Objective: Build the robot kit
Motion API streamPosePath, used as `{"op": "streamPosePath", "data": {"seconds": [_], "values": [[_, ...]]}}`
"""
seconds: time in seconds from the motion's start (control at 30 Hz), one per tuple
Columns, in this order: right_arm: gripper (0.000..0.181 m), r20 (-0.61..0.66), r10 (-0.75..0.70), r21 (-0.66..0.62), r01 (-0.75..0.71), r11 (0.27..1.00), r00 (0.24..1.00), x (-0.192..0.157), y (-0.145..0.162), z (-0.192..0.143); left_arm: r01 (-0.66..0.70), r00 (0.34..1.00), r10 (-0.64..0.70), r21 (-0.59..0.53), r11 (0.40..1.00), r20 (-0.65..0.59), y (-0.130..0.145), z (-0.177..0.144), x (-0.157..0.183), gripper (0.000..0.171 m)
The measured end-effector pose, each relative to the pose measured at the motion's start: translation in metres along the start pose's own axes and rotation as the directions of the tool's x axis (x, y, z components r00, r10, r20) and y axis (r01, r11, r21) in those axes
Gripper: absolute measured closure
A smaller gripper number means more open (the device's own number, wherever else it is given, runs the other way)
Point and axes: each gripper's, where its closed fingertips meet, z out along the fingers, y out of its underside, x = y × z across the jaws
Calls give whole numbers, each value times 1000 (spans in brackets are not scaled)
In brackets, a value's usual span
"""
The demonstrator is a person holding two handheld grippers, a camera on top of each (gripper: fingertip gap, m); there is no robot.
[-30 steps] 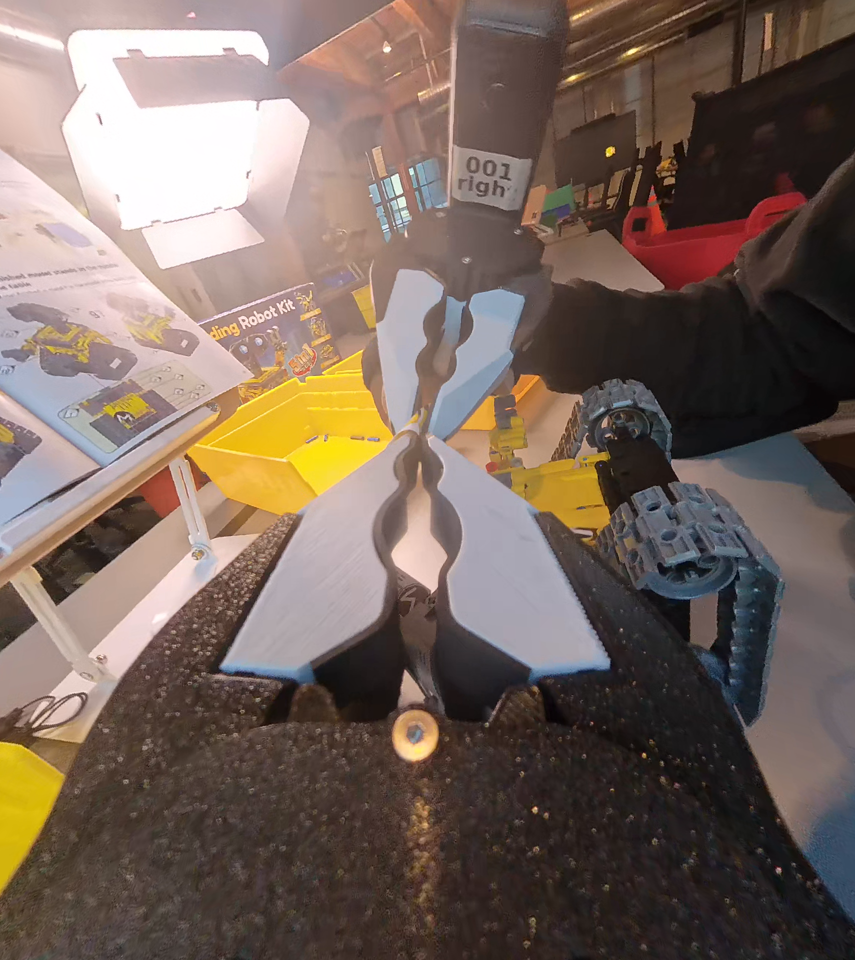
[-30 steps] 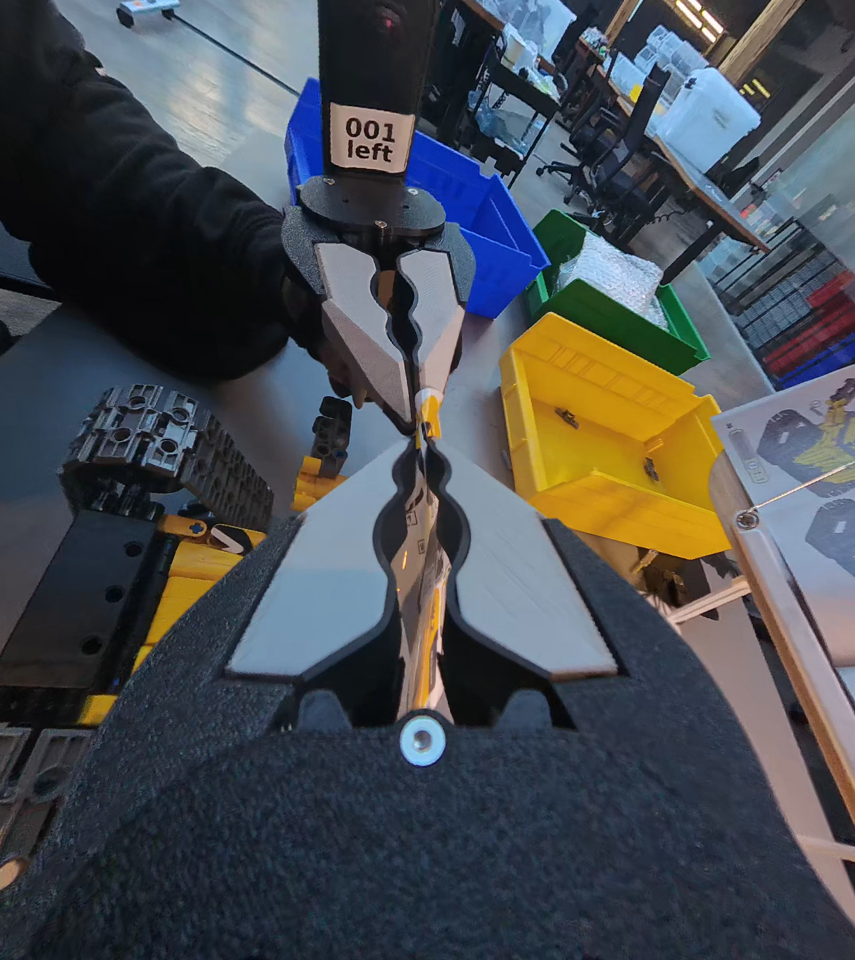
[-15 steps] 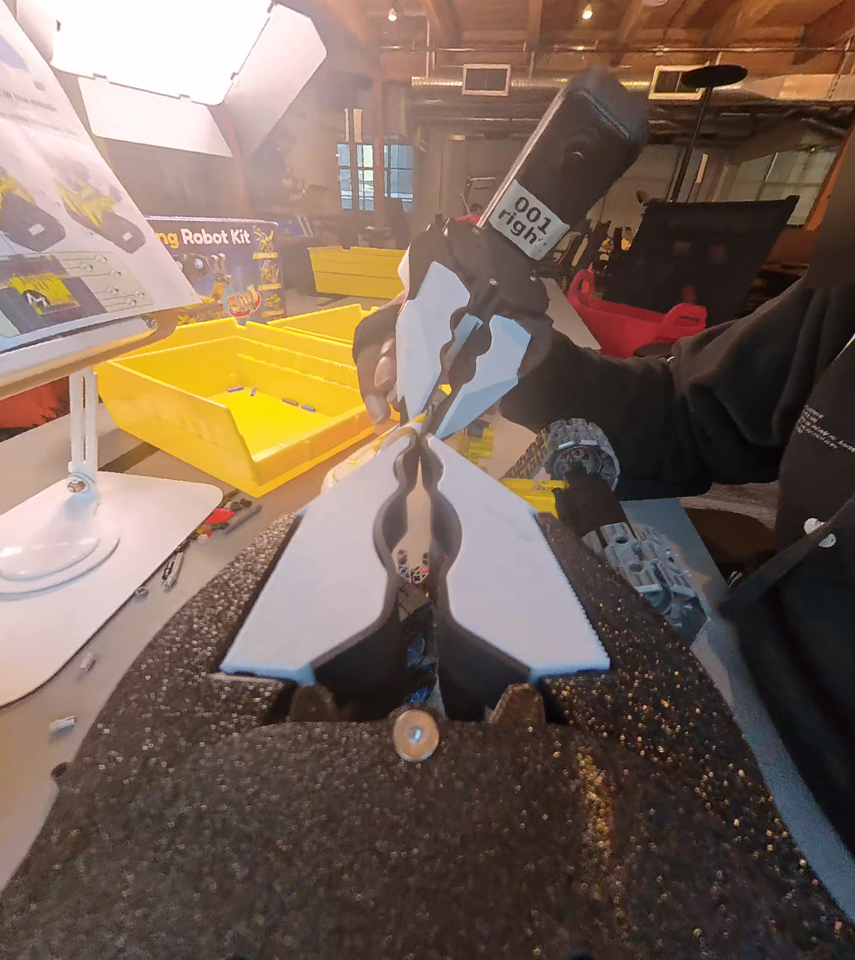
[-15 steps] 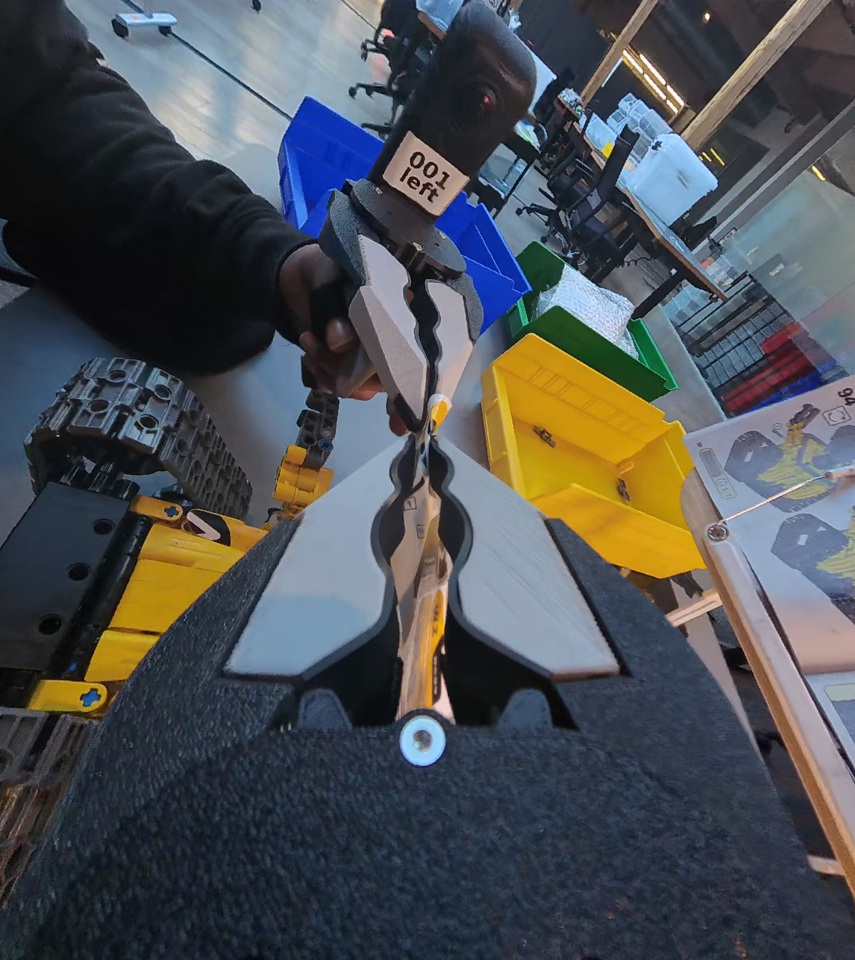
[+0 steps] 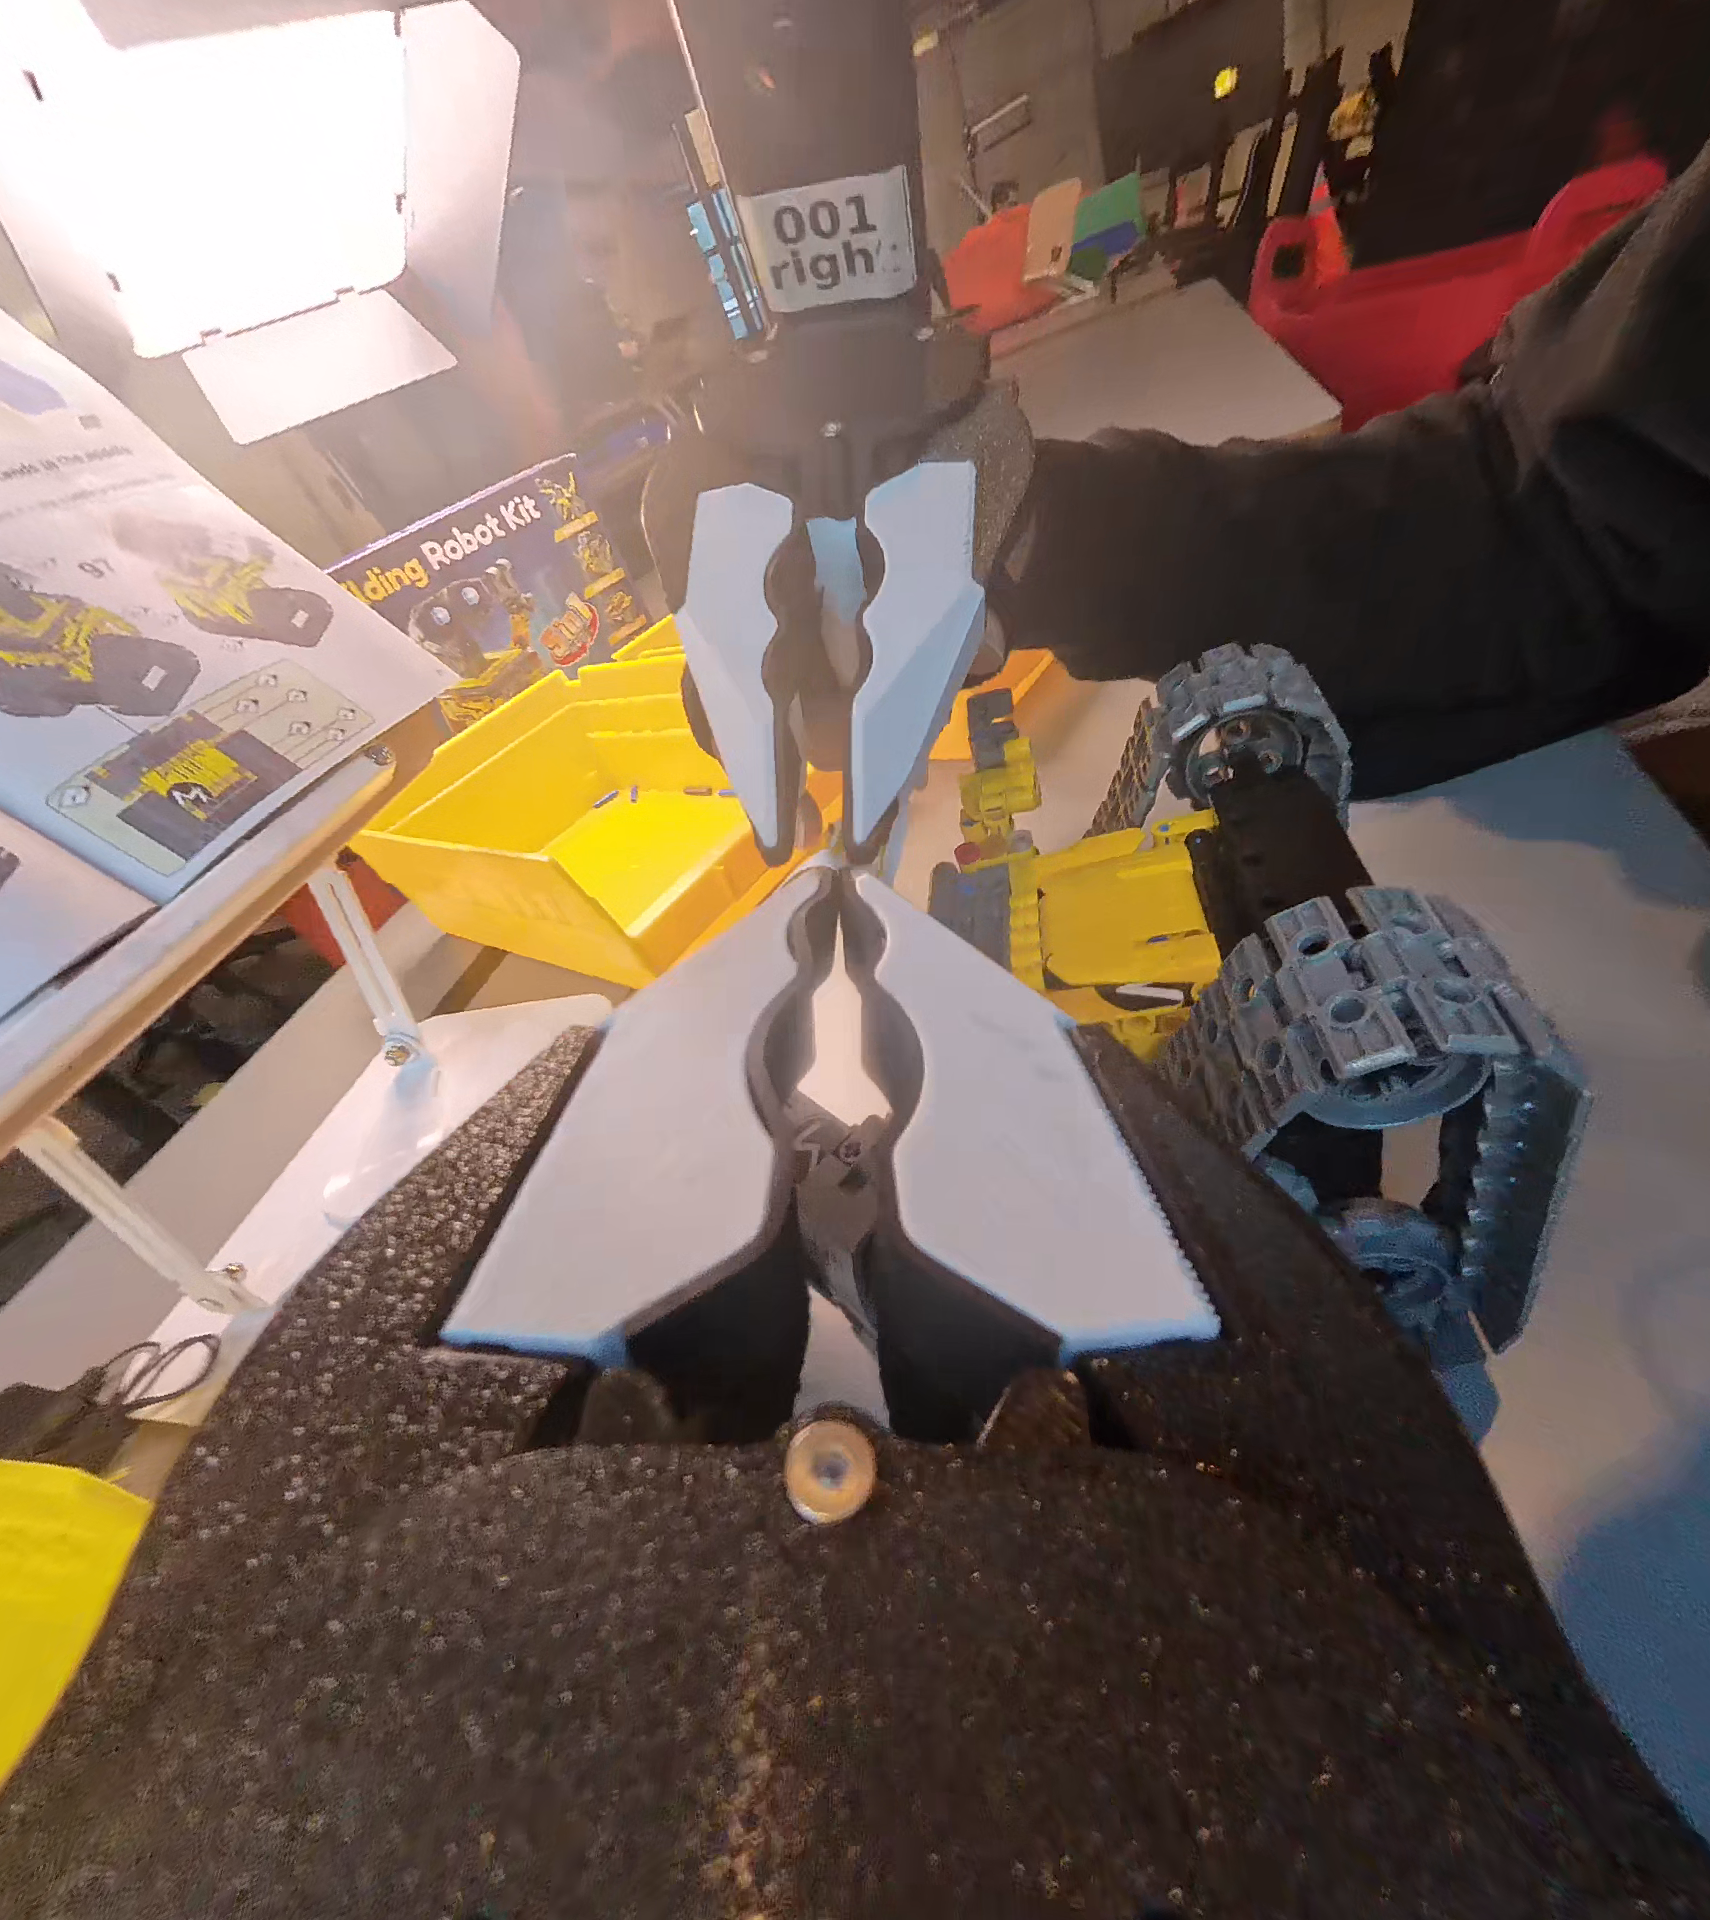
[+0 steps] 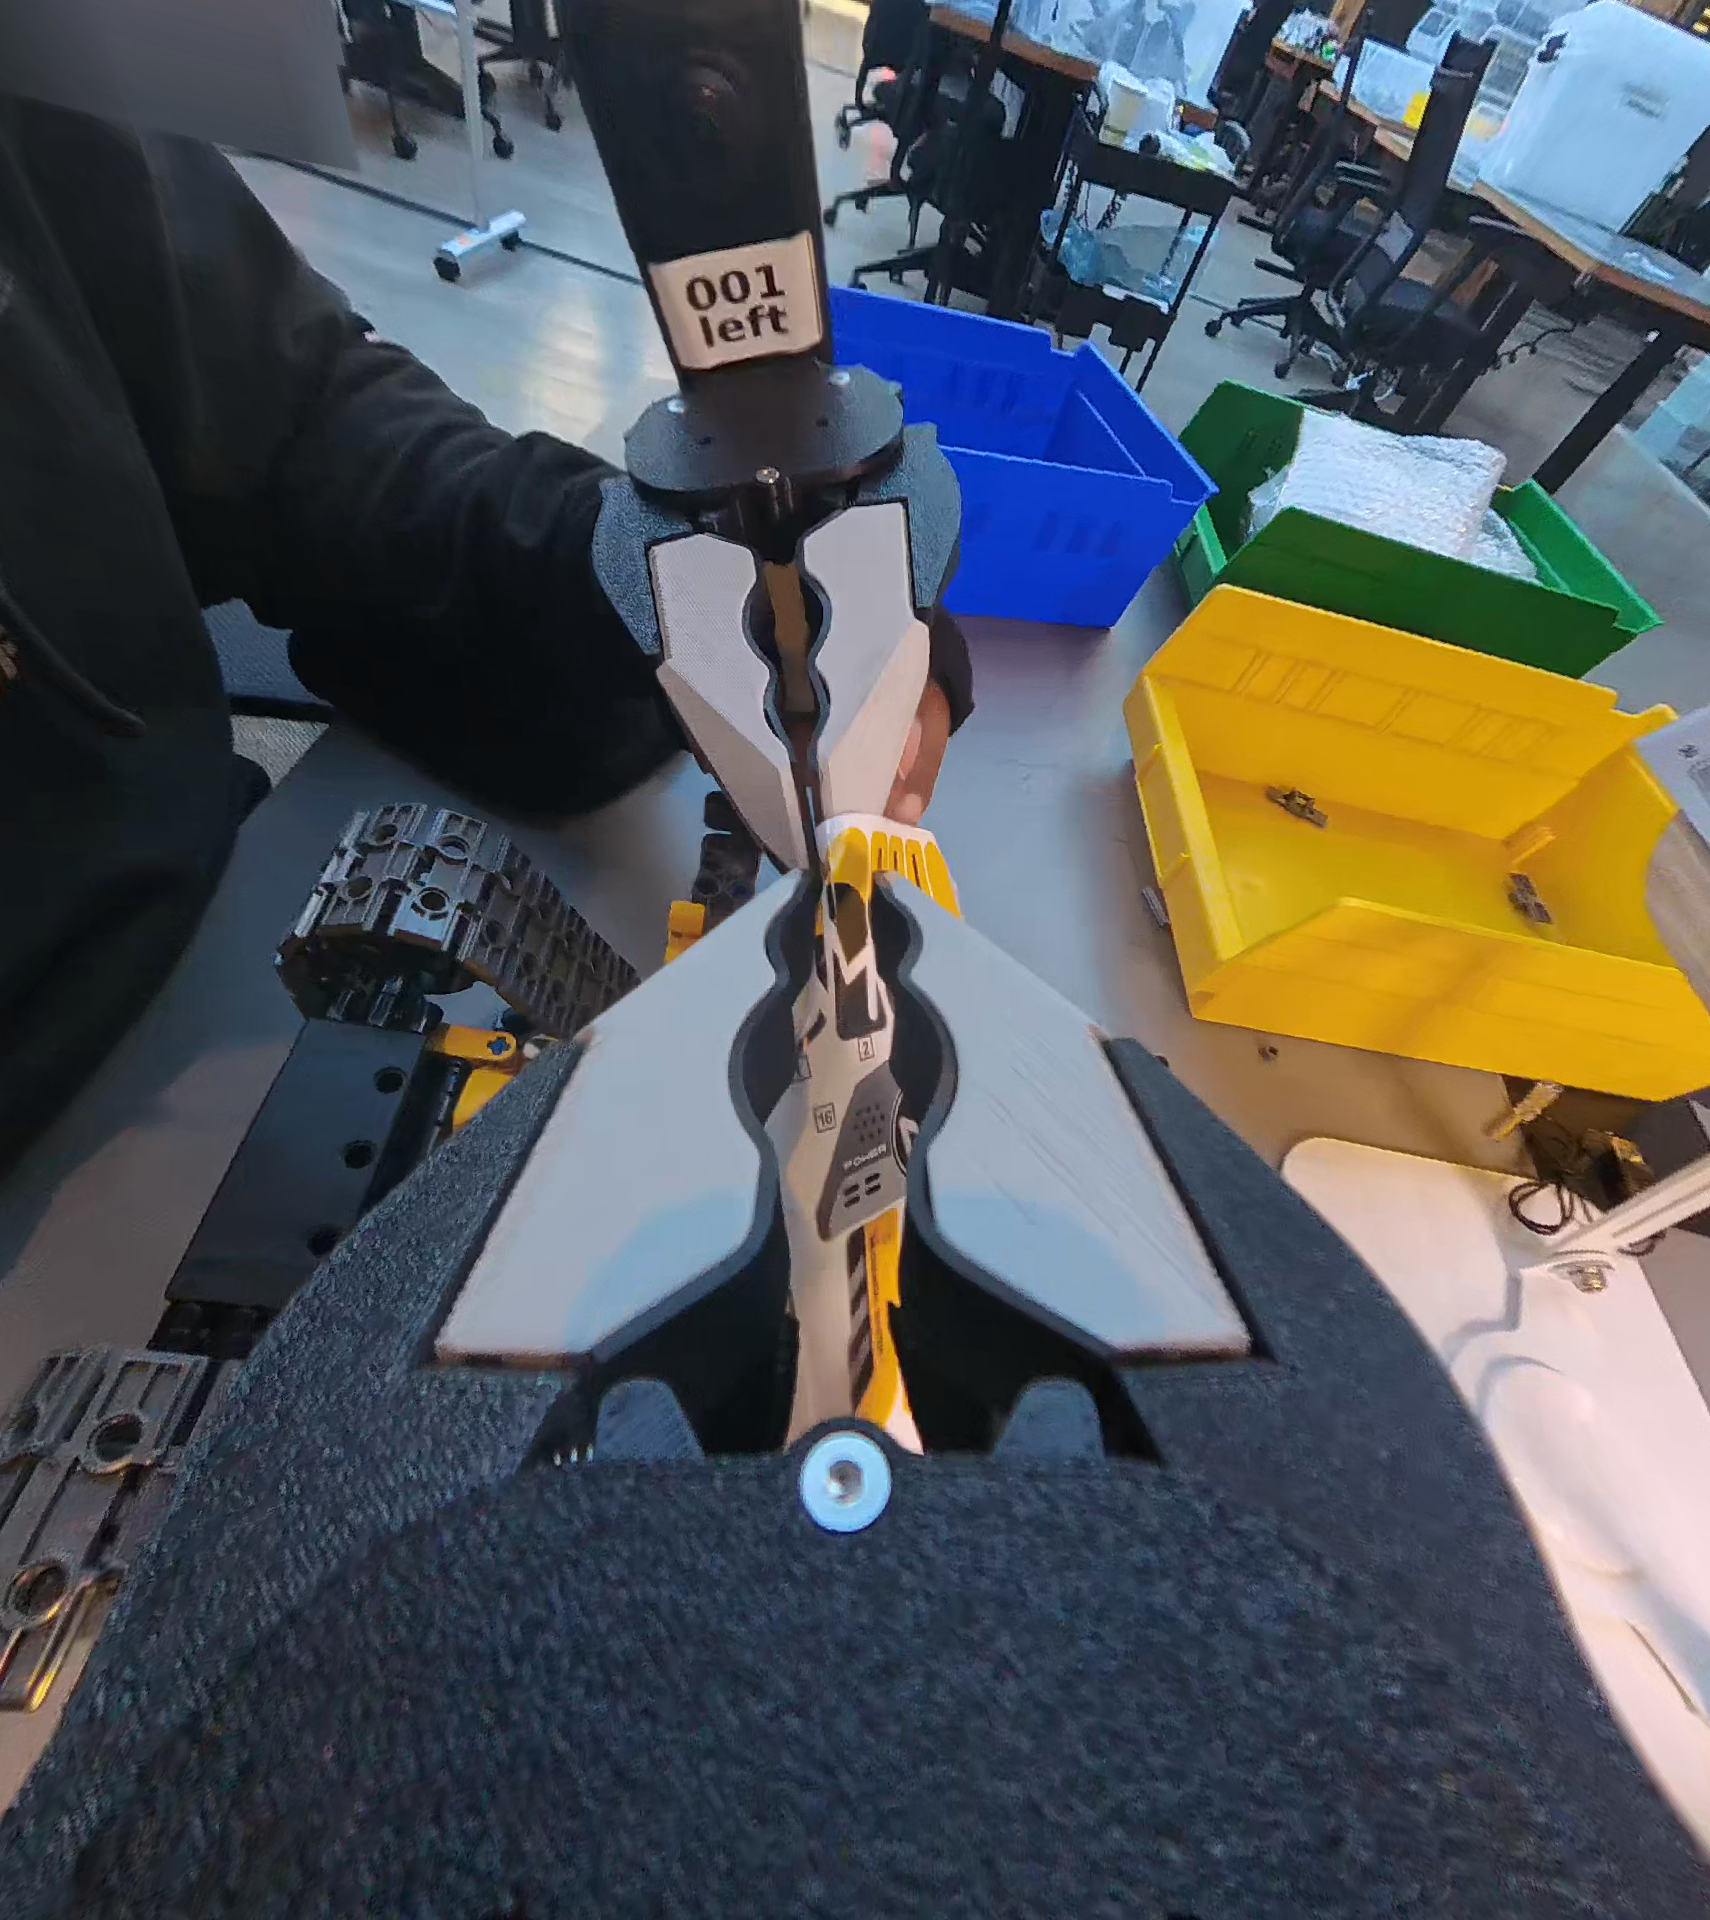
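My right gripper [image 6: 835,883] is shut on a yellow, white and black sticker sheet [image 6: 856,1143] that runs up the gap between its fingers and sticks out past the tips. My left gripper [image 5: 838,878] is shut tip to tip against it, pinching the sheet's far end; a white strip with black marks [image 5: 835,1049] shows in its gap. Each gripper appears in the other's view, the left [image 6: 809,842] and the right [image 5: 820,842], both held by black-sleeved hands. A yellow and black tracked robot model [image 5: 1121,914] stands on the table just below and beside them; it also shows in the right wrist view [image 6: 311,1143].
A yellow bin [image 5: 560,862] with small parts stands beyond the grippers; it also shows in the right wrist view [image 6: 1402,883]. A blue bin [image 6: 1017,468] and a green bin [image 6: 1402,582] stand behind it. An instruction booklet on a white stand [image 5: 103,644], a kit box [image 5: 498,582] and a bright lamp [image 5: 186,177] are at the left. My two grippers' fingertips are within a few centimetres of each other.
Both grippers stayed shut and tip to tip. They tilted half a second ago and have swung back to face each other straight on. The sticker sheet now shows more of its printed face.
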Motion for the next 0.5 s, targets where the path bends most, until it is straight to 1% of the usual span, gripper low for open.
{"op": "streamPosePath", "data": {"seconds": [0.1,0.23,0.3,0.37,0.43,0.5], "values": [[176,-9,-27,-14,27,1000,1000,-1,-1,1,-90,995,91,-30,995,38,0,-1,-1,171],[178,23,-3,-17,4,1000,1000,-4,0,1,-227,970,232,-80,971,68,1,0,0,171],[179,53,40,-6,-40,999,998,-5,1,1,-303,946,312,-108,947,84,2,1,1,171],[179,108,123,17,-125,992,987,-7,0,-1,-362,922,375,-132,923,96,2,1,2,171],[180,152,172,23,-178,984,973,-9,1,-2,-402,904,418,-150,903,96,3,2,3,171],[180,192,210,38,-221,974,959,-11,0,-4,-416,897,432,-146,897,98,0,2,5,171]]}}
